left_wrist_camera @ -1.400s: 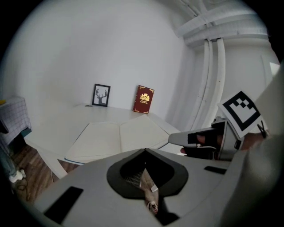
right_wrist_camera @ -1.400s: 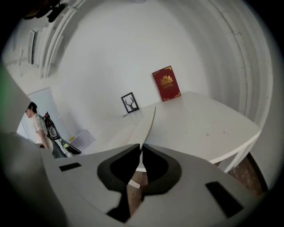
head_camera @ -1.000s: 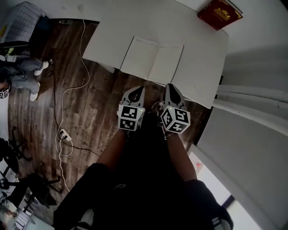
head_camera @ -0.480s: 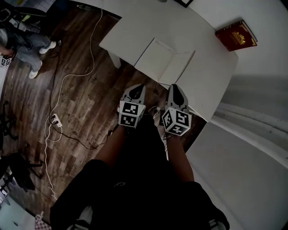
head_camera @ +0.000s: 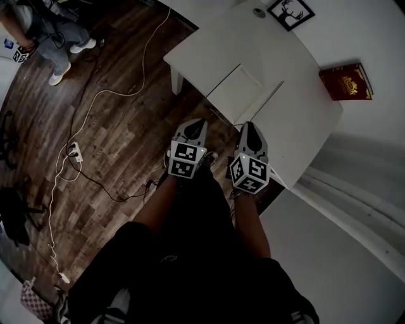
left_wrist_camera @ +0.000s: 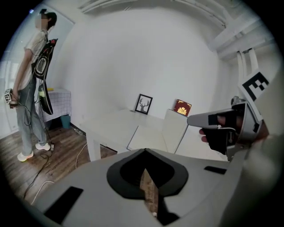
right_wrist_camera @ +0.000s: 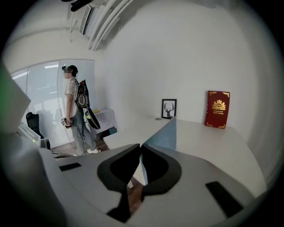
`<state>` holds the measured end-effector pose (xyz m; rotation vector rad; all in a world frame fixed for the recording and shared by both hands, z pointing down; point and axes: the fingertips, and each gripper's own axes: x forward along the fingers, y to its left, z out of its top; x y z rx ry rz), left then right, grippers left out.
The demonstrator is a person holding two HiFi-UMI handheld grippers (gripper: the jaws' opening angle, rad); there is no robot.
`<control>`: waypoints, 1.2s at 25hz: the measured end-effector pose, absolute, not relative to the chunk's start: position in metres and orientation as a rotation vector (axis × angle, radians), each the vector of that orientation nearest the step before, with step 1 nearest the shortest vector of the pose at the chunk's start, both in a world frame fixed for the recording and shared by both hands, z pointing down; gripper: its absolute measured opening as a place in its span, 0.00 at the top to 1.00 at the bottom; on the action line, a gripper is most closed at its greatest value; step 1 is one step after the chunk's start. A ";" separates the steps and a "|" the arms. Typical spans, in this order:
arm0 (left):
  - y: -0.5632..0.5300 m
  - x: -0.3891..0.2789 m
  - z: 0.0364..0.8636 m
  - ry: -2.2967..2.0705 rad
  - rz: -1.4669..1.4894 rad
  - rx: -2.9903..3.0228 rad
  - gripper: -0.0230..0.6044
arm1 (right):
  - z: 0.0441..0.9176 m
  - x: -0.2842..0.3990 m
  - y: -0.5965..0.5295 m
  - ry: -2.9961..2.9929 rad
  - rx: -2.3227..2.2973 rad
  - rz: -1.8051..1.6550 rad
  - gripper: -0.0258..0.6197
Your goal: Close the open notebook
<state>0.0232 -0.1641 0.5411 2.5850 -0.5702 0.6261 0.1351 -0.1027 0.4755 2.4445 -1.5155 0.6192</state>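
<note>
The white notebook (head_camera: 235,88) lies open on the white table (head_camera: 304,136). Its left page (left_wrist_camera: 148,138) lies flat, while its right page (left_wrist_camera: 174,128) stands nearly upright and shows edge-on in the head view. My right gripper (head_camera: 249,125) is at that page's near corner, shut on it; the page (right_wrist_camera: 166,133) rises from between the closed jaw tips (right_wrist_camera: 140,148). My left gripper (head_camera: 195,124) hovers beside it just off the table's near edge, shut (left_wrist_camera: 145,150), with nothing in it and wood floor showing below.
A red book (head_camera: 345,81) lies at the table's far right. A framed deer picture (head_camera: 290,11) stands at the back against the wall. A person (left_wrist_camera: 33,88) stands at the left. Cables and a power strip (head_camera: 74,152) lie on the wood floor.
The notebook's right page has gone from flat to nearly upright with my right gripper at its corner. Both grippers and the head view have swung round relative to the table.
</note>
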 end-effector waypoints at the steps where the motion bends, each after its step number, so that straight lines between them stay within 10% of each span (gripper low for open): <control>1: -0.167 0.023 0.541 -0.582 0.621 2.582 0.96 | 0.476 0.134 -0.106 -1.523 2.428 0.613 0.90; 30: -0.202 -0.002 0.566 -0.794 0.599 2.434 0.96 | 0.519 0.098 -0.192 -1.737 2.045 0.610 0.90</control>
